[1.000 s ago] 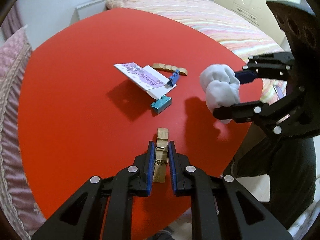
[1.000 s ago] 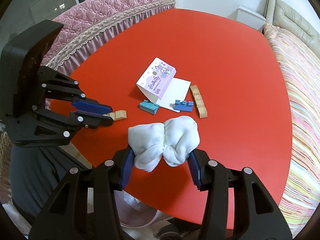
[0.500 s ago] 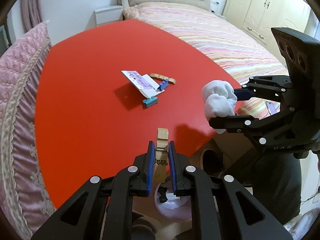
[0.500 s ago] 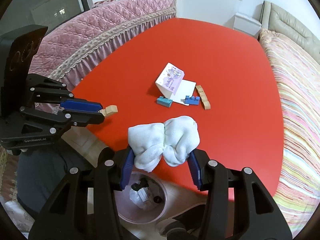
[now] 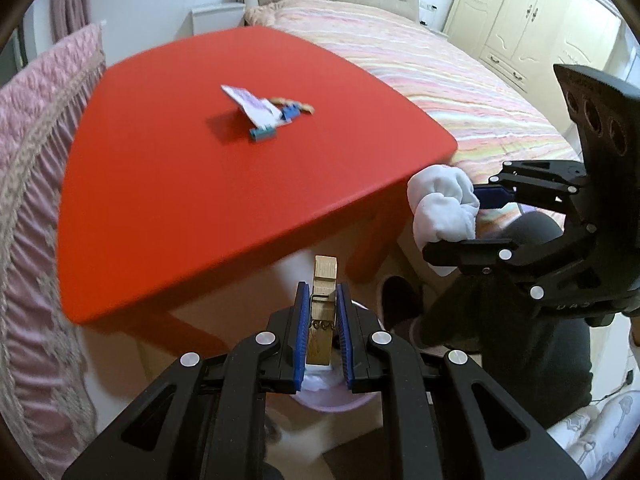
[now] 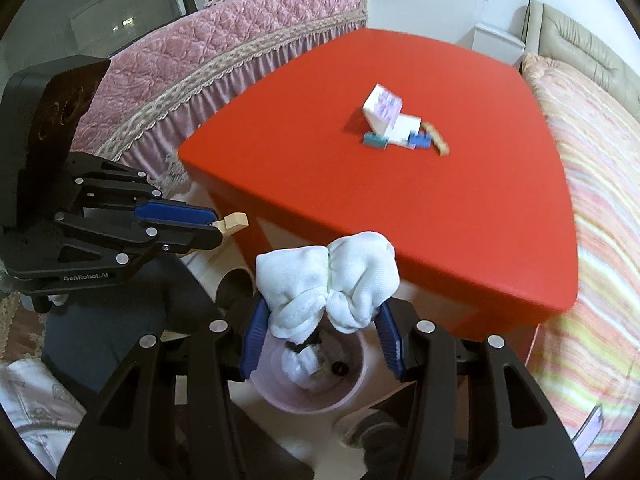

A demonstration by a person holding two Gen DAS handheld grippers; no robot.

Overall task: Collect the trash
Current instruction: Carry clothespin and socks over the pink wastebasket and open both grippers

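Two hand-held grippers hang off the near edge of the red worktop (image 5: 224, 184), over open floor w/ room to move down. That edge runs across both views; a red worktop leg (image 5: 370, 240) stands just behind the left hand-held gripper (image 5: 322, 336) in the left view. Below sits a pink trash bin (image 6: 308, 376), open-topped, w/ some white scraps and dark bits already inside. Left hand-held gripper: jaws nearly closed, blue pads pinching a wooden clothespin (image 5: 322, 316) by its spring end, tip sticking out fwd; the bin rim shows just under it. Right hand-held gripper (image 6: 324, 340): jaws about half apart, clamped on a crumpled white cloth wad (image 6: 328, 280) that bulges above the pads, directly above the bin opening in the right view. The 2 hand-held grippers are side by side, apart, not touching. Person's dark-trousered leg (image 5: 520, 328) and a slipper-clad foot (image 5: 396, 300) are beside the bin, close to the drop area. Still on the worktop, well back from the edge: a folded card w/ purple print (image 6: 382, 110), a teal block (image 6: 376, 141), a blue block (image 6: 421, 141) and a row of wooden pieces (image 6: 436, 140), clustered together. Pink quilted bed cover (image 6: 224, 64) flanks one side of the worktop, striped bed (image 5: 420, 68) the other.
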